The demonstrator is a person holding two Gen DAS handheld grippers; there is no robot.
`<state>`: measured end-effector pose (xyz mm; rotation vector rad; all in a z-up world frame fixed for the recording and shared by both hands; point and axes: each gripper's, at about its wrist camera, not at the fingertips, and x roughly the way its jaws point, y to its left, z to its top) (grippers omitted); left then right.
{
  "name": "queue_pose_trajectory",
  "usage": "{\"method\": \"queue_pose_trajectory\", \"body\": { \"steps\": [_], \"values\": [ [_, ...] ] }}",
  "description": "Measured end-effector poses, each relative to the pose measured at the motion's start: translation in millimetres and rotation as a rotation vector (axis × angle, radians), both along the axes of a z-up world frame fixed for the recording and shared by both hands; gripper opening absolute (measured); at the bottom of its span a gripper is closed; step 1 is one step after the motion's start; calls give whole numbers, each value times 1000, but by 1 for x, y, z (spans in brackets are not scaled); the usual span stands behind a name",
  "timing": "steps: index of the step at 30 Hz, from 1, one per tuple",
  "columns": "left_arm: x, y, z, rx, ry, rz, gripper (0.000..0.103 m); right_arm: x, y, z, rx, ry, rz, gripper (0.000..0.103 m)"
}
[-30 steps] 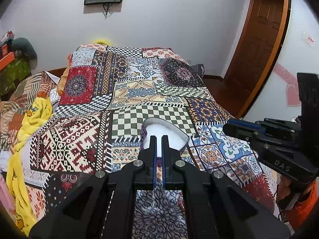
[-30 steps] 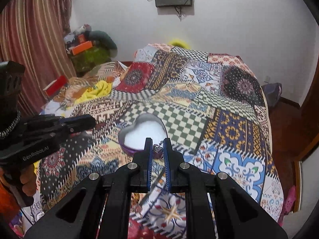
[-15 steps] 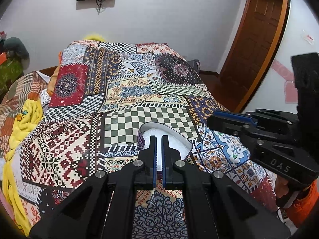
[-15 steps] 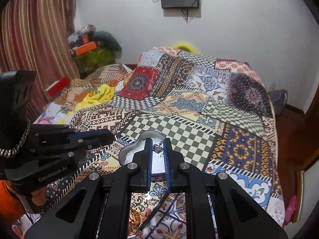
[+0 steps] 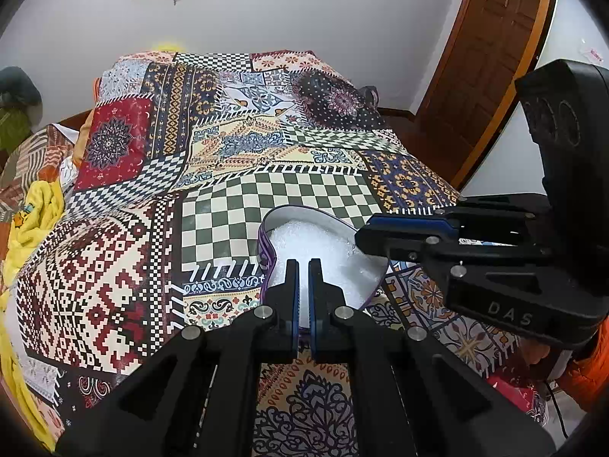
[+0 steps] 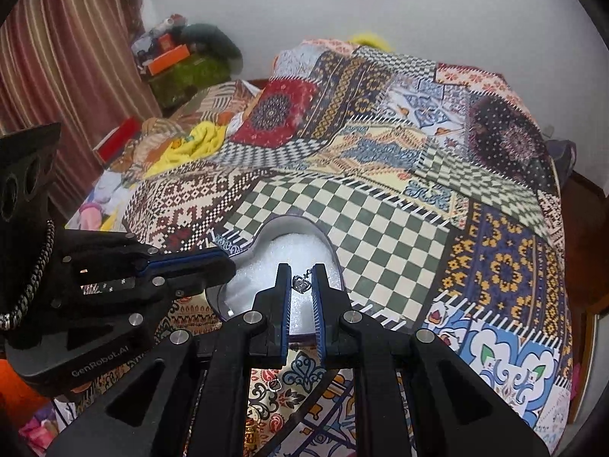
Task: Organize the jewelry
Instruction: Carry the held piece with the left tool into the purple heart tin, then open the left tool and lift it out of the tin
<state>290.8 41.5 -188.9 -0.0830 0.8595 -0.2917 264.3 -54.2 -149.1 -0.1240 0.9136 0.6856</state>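
A heart-shaped tin box with white padding lies open on the patchwork bedspread. My right gripper is shut on a small silver pendant, which hangs between its fingertips just above the box. In the left wrist view the right gripper reaches in from the right, its tip over the box's right lobe. My left gripper is shut with nothing seen between its fingers, poised over the padding. In the right wrist view the left gripper comes in from the left, at the box's left rim.
The bedspread covers a wide bed. A yellow cloth and loose bedding lie along the bed's left side. A striped curtain and cluttered boxes stand at the far left, and a wooden door is at the right.
Both grippers have come forward and lower towards the heart box, which now looks larger and closer. The pendant stays in the right gripper, now over the padding.
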Motion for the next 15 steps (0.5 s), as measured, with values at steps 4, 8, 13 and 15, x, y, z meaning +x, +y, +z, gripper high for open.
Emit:
{"method": "queue_pose_trajectory", "body": {
  "steps": [4, 8, 13, 15],
  "values": [
    [1, 0, -2, -2, 6, 1, 2, 1, 3, -7, -20, 16, 14, 10],
    [0, -3, -1, 15, 8, -15, 2, 0, 6, -14, -42, 31, 28, 10],
    [-3, -3, 2, 31, 2, -16, 3, 0, 9, -20, -65, 37, 34, 10],
    [-4, -2, 4, 34, 2, -13, 8, 1, 9, -20, -81, 35, 21, 10]
  ]
}}
